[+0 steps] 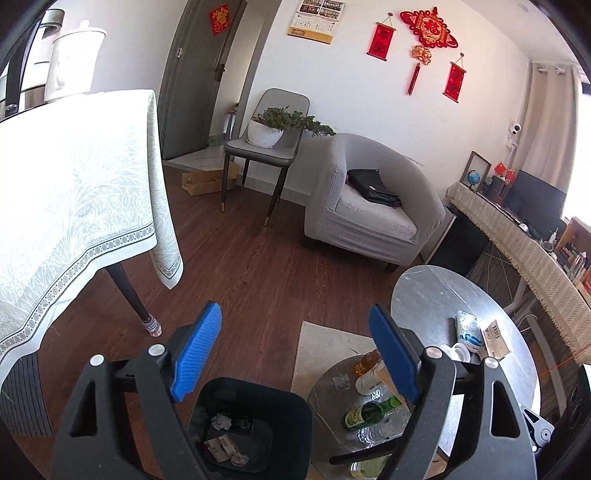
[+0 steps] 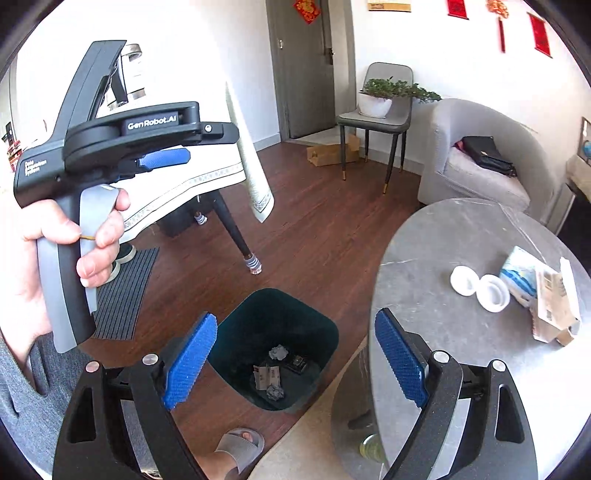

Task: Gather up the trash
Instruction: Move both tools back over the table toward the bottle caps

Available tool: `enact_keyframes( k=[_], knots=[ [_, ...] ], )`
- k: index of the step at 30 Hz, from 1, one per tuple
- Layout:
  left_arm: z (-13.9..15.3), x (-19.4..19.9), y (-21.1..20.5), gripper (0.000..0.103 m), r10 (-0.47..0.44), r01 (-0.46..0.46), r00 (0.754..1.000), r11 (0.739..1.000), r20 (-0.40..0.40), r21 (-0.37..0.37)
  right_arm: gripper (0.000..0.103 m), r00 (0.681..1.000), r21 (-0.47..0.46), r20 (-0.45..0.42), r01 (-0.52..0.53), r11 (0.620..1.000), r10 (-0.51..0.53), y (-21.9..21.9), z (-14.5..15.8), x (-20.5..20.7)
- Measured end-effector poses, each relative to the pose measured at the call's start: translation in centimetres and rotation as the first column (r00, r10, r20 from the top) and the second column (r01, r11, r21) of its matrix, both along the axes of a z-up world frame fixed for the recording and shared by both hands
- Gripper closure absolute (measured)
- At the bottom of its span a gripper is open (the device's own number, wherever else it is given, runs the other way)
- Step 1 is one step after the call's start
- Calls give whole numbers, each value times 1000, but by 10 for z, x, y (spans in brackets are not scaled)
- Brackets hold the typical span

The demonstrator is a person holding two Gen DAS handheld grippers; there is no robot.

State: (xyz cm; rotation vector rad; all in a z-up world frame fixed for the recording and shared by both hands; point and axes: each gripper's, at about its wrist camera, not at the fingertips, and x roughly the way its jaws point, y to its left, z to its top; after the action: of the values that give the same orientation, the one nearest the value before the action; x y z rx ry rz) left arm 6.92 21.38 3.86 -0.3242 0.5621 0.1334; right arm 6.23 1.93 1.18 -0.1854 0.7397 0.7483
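Trash (image 2: 275, 380): crumpled paper seen deep in dark bin (image 2: 325, 332), details unclear.
Left gripper (image 1: 295, 354): spread wide, empty.
Right gripper (image 2: 295, 358): spread wide, empty.

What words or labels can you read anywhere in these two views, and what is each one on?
"GenRobot.AI": on the black arm of the left gripper, right wrist view.
White text on that gripper's body: too blurred to read.
Red wall hangings, calendar, box on the round table, green bottle label: too small or blurred to read.

Black left gripper (image 1: 295, 347) frame, ribbed blue pads, silver screws, grey sleeve (image 2: 22, 398), grey slipper (image 2: 240, 448)
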Motion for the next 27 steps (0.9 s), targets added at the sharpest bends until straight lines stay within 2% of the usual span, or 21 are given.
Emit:
enact_keyframes(
  k=[10,15,22,27],
  knots=[
    [0,22,-67,16,-117,117,993,991,-4,68,14,991,30,35,125,992,-126,-68,14,5],
    [-2,33,-96,16,-169,169,986,982,-9,85,14,976,41,30,216,976,-217,-115,18,12],
    [-15,54,-140,16,-255,261,965,954,-58,146,13,936,30,40,348,937,-349,-183,27,28],
    [-28,71,-169,16,-307,323,945,925,-109,200,13,918,25,35,394,919,-394,-216,30,46]
  ],
)
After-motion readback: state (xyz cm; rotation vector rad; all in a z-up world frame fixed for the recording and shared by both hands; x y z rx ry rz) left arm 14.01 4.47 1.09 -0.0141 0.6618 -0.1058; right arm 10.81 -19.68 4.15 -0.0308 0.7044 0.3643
